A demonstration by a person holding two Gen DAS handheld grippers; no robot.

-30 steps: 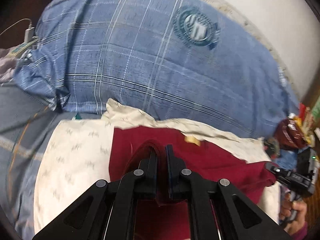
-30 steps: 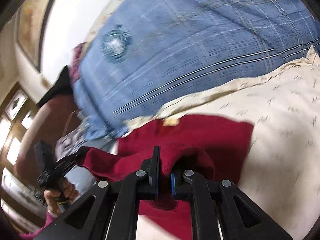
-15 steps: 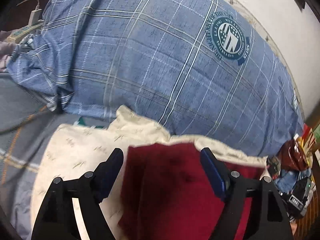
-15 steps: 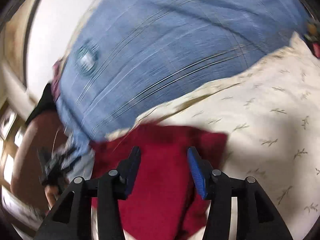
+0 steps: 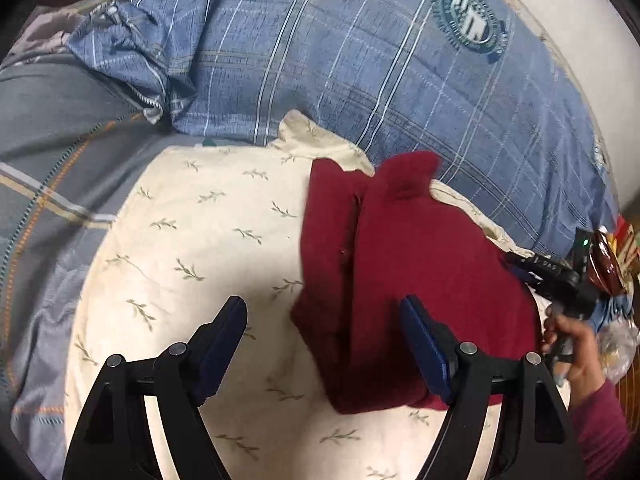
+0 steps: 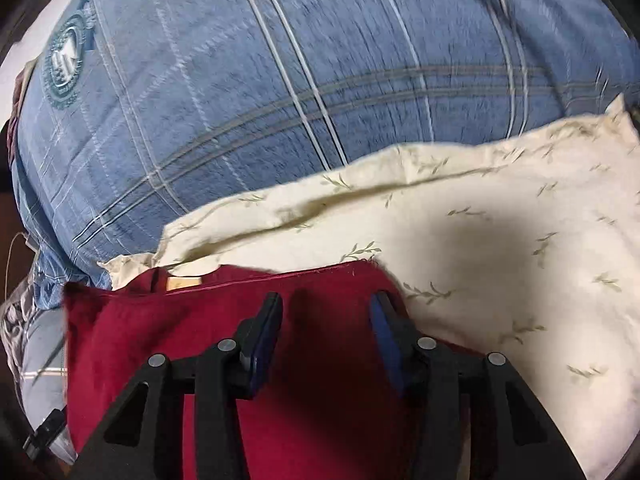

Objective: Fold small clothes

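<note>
Maroon cloth fills the near field in both wrist views: the small maroon garment (image 5: 404, 280) lies on the cream leaf-print pillow (image 5: 192, 240), toward that pillow's right half as my left camera sees it. My left hand-held gripper (image 5: 324, 344) has its jaws spread wide, having just been opening; one pad hangs over bare pillow, the other over the garment's near edge, and nothing is pinched. My right hand-held gripper (image 6: 326, 336) is also spread, less widely, having likewise just been opening, and it hovers above the cloth without gripping it.

On the pillow, the garment looks doubled over: a long ridge runs along it where one layer overlaps another, and a small tan label (image 6: 183, 282) shows at its far edge. I judge one fold laid and released. What is left, as I read it, is another fold to make it compact, plus some smoothing, since the far corner bulges up.

Beyond the pillow rises a blue plaid cushion (image 5: 360, 80) bearing a round crest (image 5: 468, 12). Right of the pillow, the person's hand (image 5: 572, 344) holds the other grip.
</note>
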